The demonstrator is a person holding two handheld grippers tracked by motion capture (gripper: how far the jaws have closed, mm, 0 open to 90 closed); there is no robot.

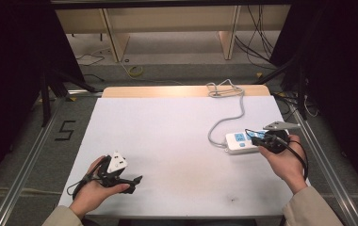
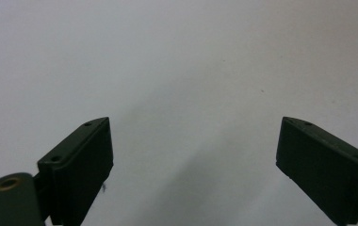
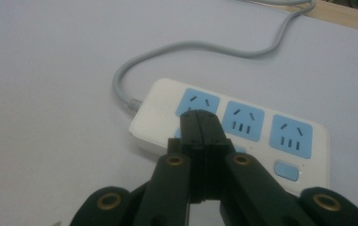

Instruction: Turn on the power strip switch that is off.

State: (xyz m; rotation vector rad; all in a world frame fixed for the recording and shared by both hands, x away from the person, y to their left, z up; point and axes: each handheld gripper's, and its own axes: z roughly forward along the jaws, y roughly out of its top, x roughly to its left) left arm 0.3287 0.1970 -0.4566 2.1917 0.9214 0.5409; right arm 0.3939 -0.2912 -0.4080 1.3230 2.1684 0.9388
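— Tongs checked? How are the jaws seen?
— Right gripper (image 3: 200, 117) is pressed together, empty, tips over the power strip (image 3: 243, 127). Left gripper (image 2: 193, 155) is spread wide, well apart from it.

A: Spotted on the right: white power strip (image 1: 241, 141) with blue sockets, flat on the white table (image 1: 167, 136), grey cord (image 1: 229, 113) snaking off to the far edge.

B: Yep. Right gripper (image 1: 262, 138) parked right over its near end. Left gripper (image 1: 131, 181) well apart, low at the front-left corner, resting in the hand.
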